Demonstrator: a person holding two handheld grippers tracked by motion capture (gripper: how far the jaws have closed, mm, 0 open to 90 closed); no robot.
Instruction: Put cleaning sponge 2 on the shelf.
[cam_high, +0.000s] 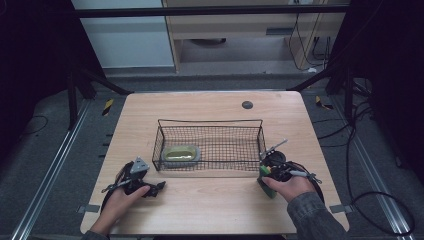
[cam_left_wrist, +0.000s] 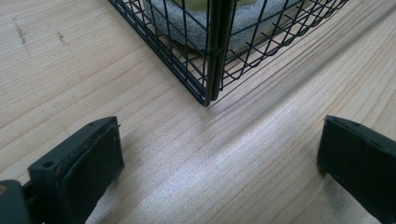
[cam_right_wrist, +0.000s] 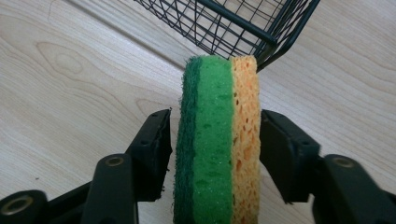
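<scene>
One grey-and-green sponge (cam_high: 182, 154) already lies in the black wire basket (cam_high: 210, 121). Your right tool (cam_right_wrist: 215, 140) brackets the green-and-orange sponge (cam_right_wrist: 215, 140) on edge on the wooden counter (cam_high: 210, 210), near the basket's near-right corner; grip unconfirmed, transfer outstanding. Your left tool (cam_left_wrist: 219, 158) stands wide, empty.

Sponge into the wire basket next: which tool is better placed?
Right. The right tool already straddles the sponge beside the basket corner; the left tool stands open over bare table.

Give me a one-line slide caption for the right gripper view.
Right hand-held gripper straddling an upright green-and-orange sponge on the wooden table, beside a corner of the wire basket.
</scene>
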